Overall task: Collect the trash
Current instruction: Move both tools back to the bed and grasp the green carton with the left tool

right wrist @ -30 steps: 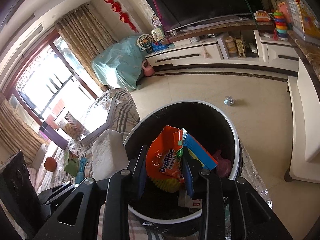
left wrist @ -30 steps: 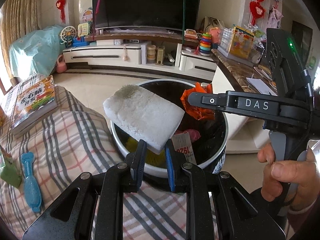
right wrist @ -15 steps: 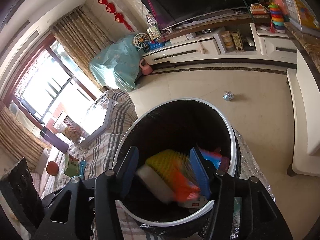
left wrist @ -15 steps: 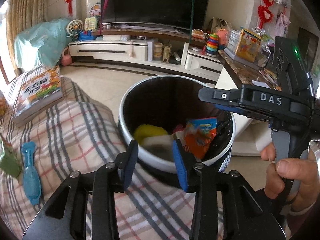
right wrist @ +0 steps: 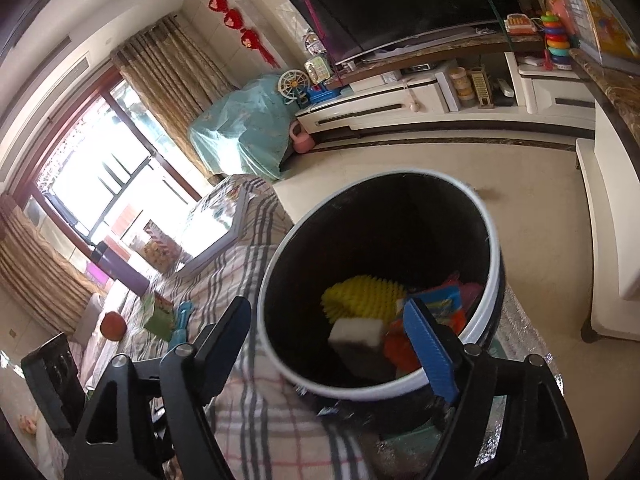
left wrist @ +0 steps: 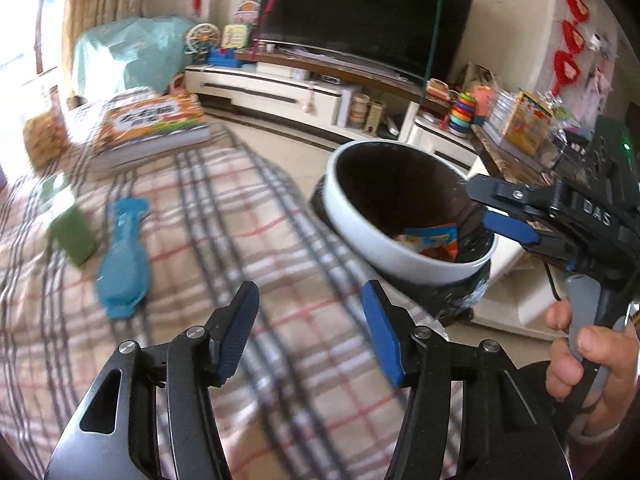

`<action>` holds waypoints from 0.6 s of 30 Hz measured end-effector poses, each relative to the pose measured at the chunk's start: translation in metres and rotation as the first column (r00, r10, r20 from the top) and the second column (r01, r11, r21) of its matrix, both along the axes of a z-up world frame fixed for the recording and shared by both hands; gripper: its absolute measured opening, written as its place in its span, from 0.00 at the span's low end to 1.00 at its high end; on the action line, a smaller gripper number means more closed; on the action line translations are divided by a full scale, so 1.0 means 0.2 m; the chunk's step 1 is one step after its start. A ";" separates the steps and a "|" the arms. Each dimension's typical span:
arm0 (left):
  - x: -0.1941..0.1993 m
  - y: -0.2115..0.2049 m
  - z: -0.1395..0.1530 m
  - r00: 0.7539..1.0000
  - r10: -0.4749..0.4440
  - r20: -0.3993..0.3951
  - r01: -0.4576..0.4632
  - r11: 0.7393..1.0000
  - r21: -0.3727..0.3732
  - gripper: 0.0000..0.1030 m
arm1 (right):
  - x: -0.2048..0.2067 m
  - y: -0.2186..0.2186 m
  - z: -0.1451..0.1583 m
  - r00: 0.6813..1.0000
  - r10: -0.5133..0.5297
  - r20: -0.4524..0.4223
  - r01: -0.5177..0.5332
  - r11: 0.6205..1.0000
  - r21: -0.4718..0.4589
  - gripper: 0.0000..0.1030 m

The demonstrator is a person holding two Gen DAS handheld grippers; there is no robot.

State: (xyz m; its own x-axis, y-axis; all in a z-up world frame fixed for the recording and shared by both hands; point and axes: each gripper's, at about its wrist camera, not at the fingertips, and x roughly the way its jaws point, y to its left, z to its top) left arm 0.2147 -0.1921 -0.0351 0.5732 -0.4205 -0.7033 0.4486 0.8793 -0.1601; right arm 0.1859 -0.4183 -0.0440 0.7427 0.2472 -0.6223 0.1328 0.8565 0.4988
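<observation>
A white-rimmed black bin (left wrist: 400, 254) stands beside the plaid-covered table (left wrist: 224, 216). Inside the bin (right wrist: 276, 264) lie a white sponge (right wrist: 355, 330), a yellow brush (right wrist: 362, 296) and an orange and blue snack wrapper (right wrist: 440, 306). My left gripper (left wrist: 310, 330) hangs over the plaid cloth left of the bin, its jaws opening with nothing between them. My right gripper (right wrist: 328, 344) is above the bin's near rim, its jaws also opening and empty. It shows from the side (left wrist: 486, 210) in the left wrist view, held by a hand (left wrist: 580, 360).
On the cloth lie a blue plastic piece (left wrist: 124, 256), a green box (left wrist: 74, 236) and a big picture book (left wrist: 152, 128). An orange ball (right wrist: 113, 326) sits further along. Beyond the bin are a tiled floor (right wrist: 400, 160), a TV cabinet (left wrist: 280, 88) and a low marble-topped bench (right wrist: 608, 208).
The left gripper let go of the white sponge and the right one of the orange wrapper; both now lie in the bin. Both jaws have spread. The left gripper has swung left over the cloth.
</observation>
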 end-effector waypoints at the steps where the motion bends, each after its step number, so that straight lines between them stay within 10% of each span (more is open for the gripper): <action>1: -0.01 0.03 0.00 1.000 0.015 -0.002 -0.015 1.000 -0.003 0.54 | -0.01 0.02 0.01 1.000 0.005 0.005 -0.005 1.000 -0.007 0.79; 18: -0.07 0.52 -0.07 0.978 0.208 -0.031 -0.209 0.977 -0.041 0.59 | -0.07 0.42 -0.01 0.991 0.136 0.014 -0.135 0.990 -0.038 0.82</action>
State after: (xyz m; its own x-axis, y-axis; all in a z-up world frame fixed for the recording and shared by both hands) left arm 0.2011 -0.0878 -0.0481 0.6328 -0.3249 -0.7029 0.2515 0.9447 -0.2102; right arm 0.1712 -0.3340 -0.0461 0.7143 0.3232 -0.6207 0.0064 0.8839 0.4676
